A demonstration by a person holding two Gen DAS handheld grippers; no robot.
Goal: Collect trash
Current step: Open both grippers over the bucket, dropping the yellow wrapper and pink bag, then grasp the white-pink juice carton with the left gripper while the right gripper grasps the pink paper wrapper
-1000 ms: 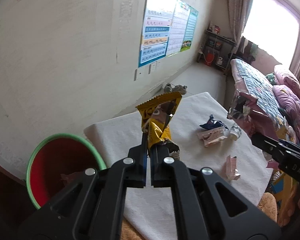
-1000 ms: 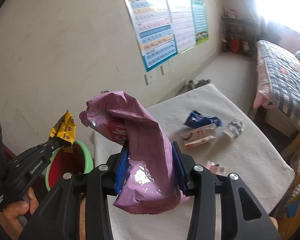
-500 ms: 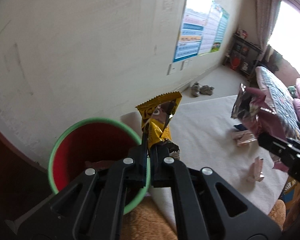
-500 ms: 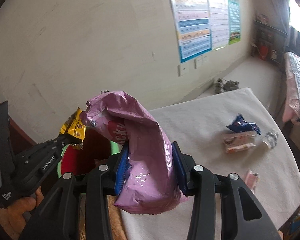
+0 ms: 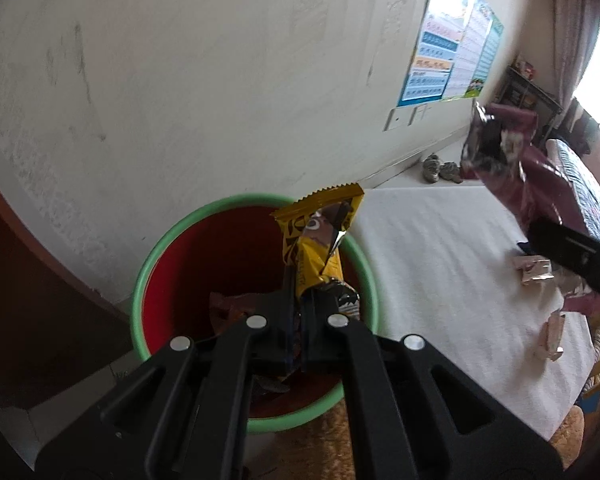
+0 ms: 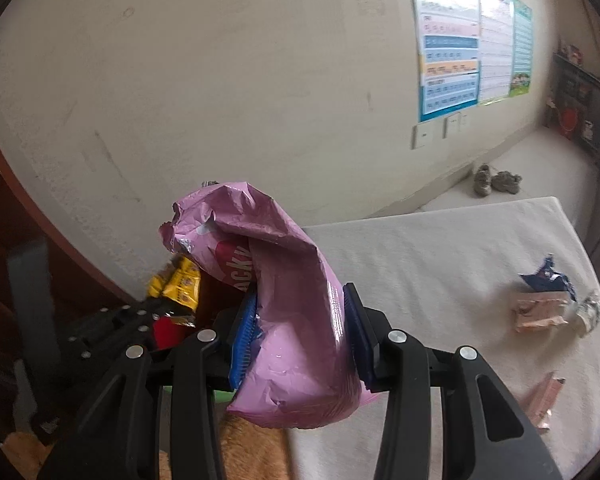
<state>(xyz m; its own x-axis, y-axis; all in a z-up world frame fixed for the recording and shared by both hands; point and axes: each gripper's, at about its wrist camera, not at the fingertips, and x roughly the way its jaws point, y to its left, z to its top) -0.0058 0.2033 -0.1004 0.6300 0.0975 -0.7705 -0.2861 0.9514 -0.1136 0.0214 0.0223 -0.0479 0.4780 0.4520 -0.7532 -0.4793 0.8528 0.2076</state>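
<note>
The left hand-held gripper [image 5: 298,312] has its jaws closed almost together on the lower end of a yellow snack wrapper [image 5: 320,236], which stands upright from the fingertips with its serrated top edge uppermost; it hangs directly above the open mouth of a red bin with a green rim [image 5: 168,248], and some crumpled dark wrappers [image 5: 232,304] already lie inside the bin. The right hand-held gripper [image 6: 300,336] is clamped about halfway closed on a large pink snack bag [image 6: 284,288], its blue pads [image 6: 244,332] pressing into both sides of the bag, whose torn open top droops to the left. In the right wrist view the yellow wrapper and the left gripper show just to the left of the pink bag, over the bin. To the right of the bin lies a tabletop covered with a white cloth [image 6: 440,264], and on its far right part sit the remaining scraps: a blue wrapper [image 6: 548,278] touching a pale pink packet [image 6: 538,314], a crumpled grey-white wad [image 6: 590,310] just beside them, and another small pink packet [image 6: 544,396] nearer the front edge. Behind stand a cream wall with coloured posters [image 6: 472,52] and a pair of shoes [image 6: 496,180] on the floor
</note>
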